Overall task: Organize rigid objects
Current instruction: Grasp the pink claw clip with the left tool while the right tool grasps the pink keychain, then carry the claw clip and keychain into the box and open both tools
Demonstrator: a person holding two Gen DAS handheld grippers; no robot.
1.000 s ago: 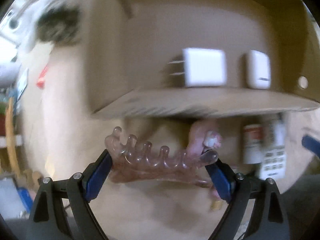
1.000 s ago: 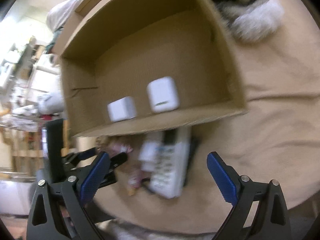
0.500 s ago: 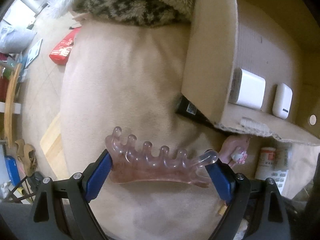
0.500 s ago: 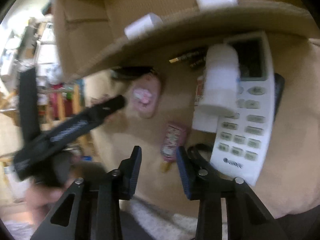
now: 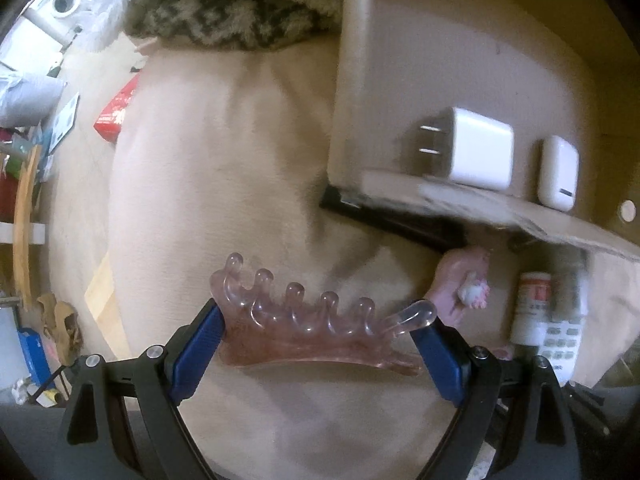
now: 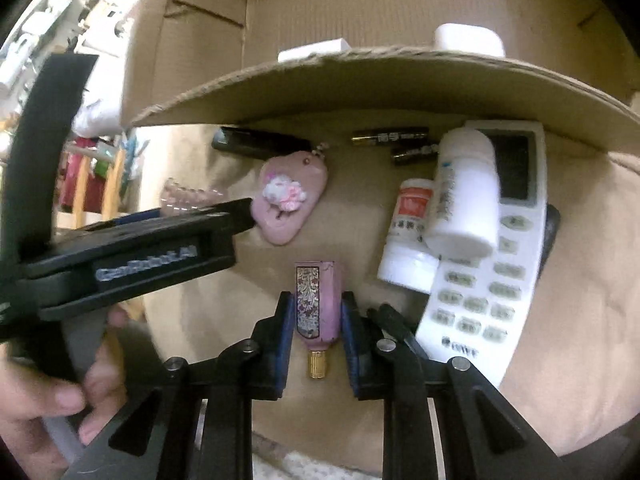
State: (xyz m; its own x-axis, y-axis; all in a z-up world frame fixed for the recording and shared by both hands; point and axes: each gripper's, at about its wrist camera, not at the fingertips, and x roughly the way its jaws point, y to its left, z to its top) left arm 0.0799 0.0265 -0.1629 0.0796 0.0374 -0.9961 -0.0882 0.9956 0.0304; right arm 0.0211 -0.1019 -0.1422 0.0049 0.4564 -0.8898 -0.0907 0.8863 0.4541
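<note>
Two grippers are in play, and both carry something. My left gripper (image 5: 320,336) points down over the beige cushion (image 5: 224,184), its fingers (image 5: 196,344) clamped wide on the ends of a translucent pink comb (image 5: 312,332) with knobby teeth. My right gripper (image 6: 316,336) has just been closing, and its fingers (image 6: 284,336) now pinch a small pink bottle (image 6: 318,304) with a gold cap, lying on the cushion near a pink keychain (image 6: 290,204), two batteries (image 6: 396,142), two white pill bottles (image 6: 464,192) and a white remote (image 6: 504,264). Behind them stands the cardboard box (image 5: 440,80), holding a white charger (image 5: 476,152) and a white earbud case (image 5: 558,172).
</note>
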